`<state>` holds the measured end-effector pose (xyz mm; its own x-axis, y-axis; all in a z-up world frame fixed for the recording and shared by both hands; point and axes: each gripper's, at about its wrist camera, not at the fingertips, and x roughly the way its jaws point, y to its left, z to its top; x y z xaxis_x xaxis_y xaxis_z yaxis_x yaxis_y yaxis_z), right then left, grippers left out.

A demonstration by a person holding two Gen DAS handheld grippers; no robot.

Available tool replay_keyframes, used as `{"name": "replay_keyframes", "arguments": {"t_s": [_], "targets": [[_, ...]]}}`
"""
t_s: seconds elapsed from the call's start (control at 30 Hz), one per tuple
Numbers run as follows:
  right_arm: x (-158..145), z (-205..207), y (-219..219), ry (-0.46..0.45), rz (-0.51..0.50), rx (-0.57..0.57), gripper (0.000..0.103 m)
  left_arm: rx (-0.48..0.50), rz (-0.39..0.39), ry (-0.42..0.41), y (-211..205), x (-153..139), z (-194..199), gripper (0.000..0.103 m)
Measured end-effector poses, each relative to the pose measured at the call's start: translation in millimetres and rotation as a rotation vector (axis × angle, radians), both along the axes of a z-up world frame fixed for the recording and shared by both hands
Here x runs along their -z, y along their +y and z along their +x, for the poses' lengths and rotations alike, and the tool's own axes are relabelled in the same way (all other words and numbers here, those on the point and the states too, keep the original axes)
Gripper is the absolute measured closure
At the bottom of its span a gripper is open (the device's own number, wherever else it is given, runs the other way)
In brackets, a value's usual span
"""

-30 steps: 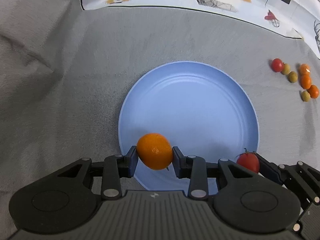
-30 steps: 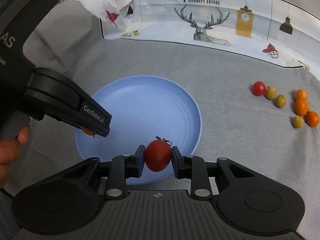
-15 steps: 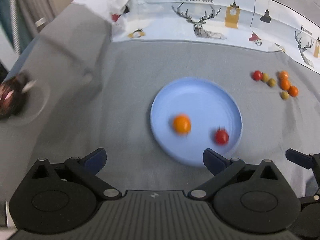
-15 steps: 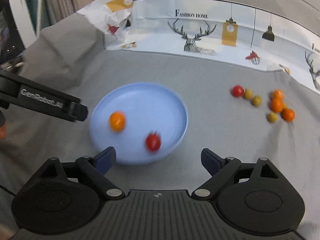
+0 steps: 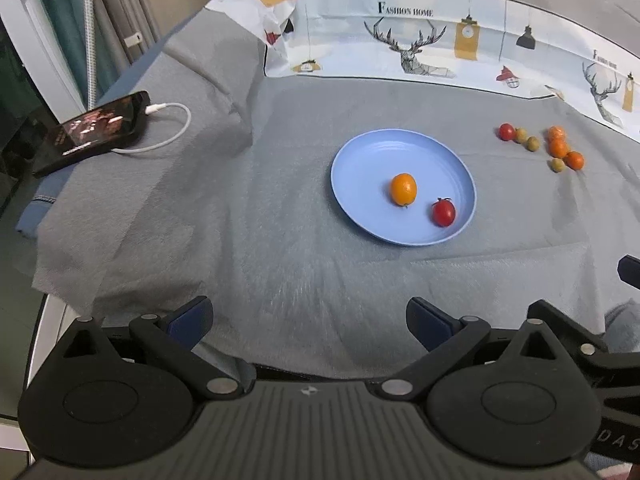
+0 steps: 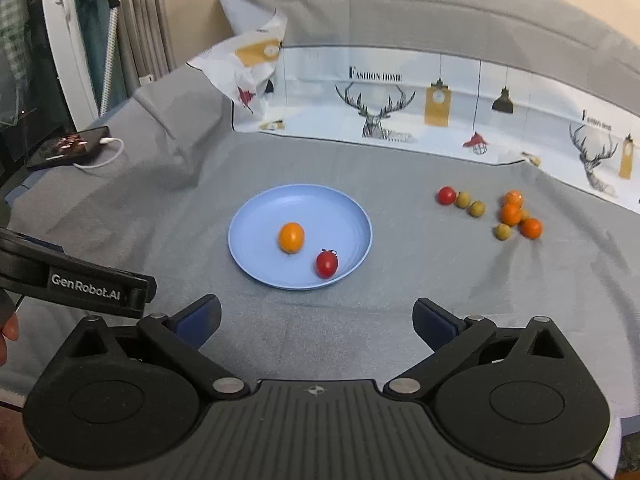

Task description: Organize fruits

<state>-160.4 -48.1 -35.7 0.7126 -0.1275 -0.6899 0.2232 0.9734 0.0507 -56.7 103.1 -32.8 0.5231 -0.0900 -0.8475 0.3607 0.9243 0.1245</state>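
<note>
A blue plate (image 5: pixel 360 160) (image 6: pixel 264 208) lies on the grey cloth. An orange kumquat (image 5: pixel 403 189) (image 6: pixel 291 237) and a red cherry tomato (image 5: pixel 443 212) (image 6: pixel 326 263) rest in it. Several loose small fruits, red, green and orange (image 5: pixel 558 147) (image 6: pixel 511 214), lie on the cloth to the plate's right. My left gripper (image 5: pixel 308 322) is open and empty, well back from the plate. My right gripper (image 6: pixel 316 320) is open and empty, also back from the plate. The left gripper's body (image 6: pixel 80 280) shows at the left of the right wrist view.
A phone (image 5: pixel 92 130) (image 6: pixel 68 146) on a white charging cable (image 5: pixel 172 128) lies at the far left. A printed white cloth (image 5: pixel 440 48) (image 6: pixel 440 112) stands along the back. The cloth's front edge (image 5: pixel 120 280) drops off at the left.
Both grippers opened, let the kumquat and the tomato go onto the plate, then drew back and up away from it.
</note>
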Motion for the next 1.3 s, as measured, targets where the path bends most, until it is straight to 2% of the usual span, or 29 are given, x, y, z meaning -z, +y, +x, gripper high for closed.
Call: {"name": "replay_keyframes", "arguments": {"t_s": [0.17, 0.6, 1.3], "targets": [[-10.5, -19.5, 6.2, -0.022, 0.007, 0.004, 0.001, 0.024, -0.002, -0.017, 1.2, -9.7, -23.7, 0.000], [-27.7, -57.8, 5.3, -0.104, 0.034, 0.057, 0.001, 0.058, 0.002, -0.092, -1.4, -31.5, -55.7, 0.000], [-32.9, -65.1, 8.0, -0.125, 0.024, 0.054, 0.001, 0.058, 0.002, -0.101, 1.0, -34.2, -59.1, 0.000]]}}
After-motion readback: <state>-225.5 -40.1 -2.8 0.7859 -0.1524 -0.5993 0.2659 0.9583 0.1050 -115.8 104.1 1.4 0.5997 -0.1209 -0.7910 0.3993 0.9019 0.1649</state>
